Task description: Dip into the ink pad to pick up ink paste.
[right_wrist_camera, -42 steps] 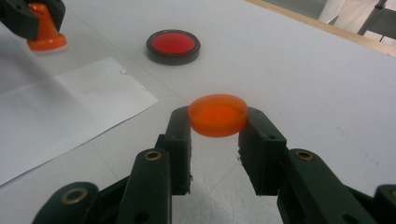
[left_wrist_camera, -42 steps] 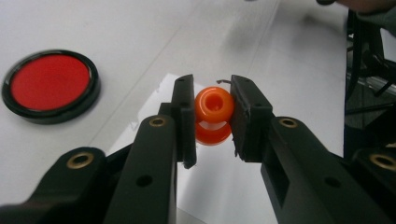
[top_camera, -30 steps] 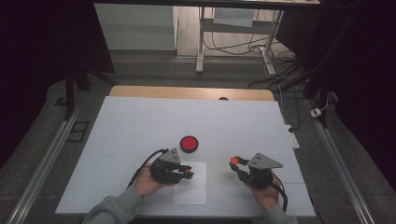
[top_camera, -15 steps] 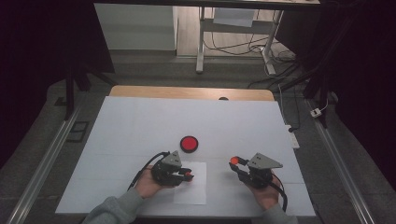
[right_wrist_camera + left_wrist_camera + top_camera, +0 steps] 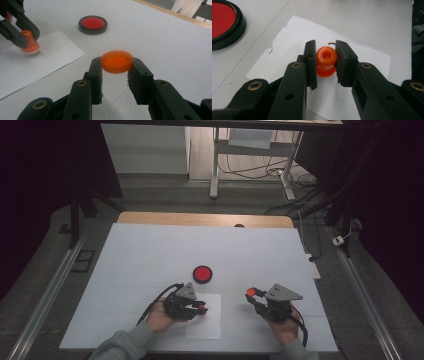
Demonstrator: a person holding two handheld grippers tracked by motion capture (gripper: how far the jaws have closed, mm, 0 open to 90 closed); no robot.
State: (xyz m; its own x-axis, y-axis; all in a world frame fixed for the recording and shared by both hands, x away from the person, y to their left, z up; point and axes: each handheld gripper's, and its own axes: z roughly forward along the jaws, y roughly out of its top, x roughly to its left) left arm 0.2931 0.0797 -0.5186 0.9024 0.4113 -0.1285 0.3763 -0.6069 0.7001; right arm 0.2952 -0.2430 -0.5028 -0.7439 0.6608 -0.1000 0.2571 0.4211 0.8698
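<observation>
Left gripper (image 5: 200,307), near the front edge of the table (image 5: 150,250), left of centre: its jaws are clenched on an orange stamp (image 5: 326,61). In the left gripper view the pads press the stamp's round knob from both sides, with the wider base below it. In the right gripper view the stamp's pale underside rests on, or just over, the paper (image 5: 207,320); contact cannot be told for certain. The paper is a white sheet lying flat by the front edge, under the left gripper's tips; faint marks show on it beside the stamp, too small to read.

Right gripper (image 5: 252,294), near the front edge, right of centre and well apart from the left: its jaws grasp an orange cap (image 5: 116,61), a shallow round lid held level between the pads with its rim gripped on two sides. It appears to be held clear of the table.

Hands: the left hand (image 5: 161,316) and the right hand (image 5: 282,326) come in from the front edge, in grey sleeves, each closed around its gripper's body.

Ink pad (image 5: 202,274), farther in, near the middle of the table: a black round case with a red face, uncovered, lying flat beyond the paper's far edge and between the two grippers.

Far edge: a strip of bare wood shows past the white cover.
</observation>
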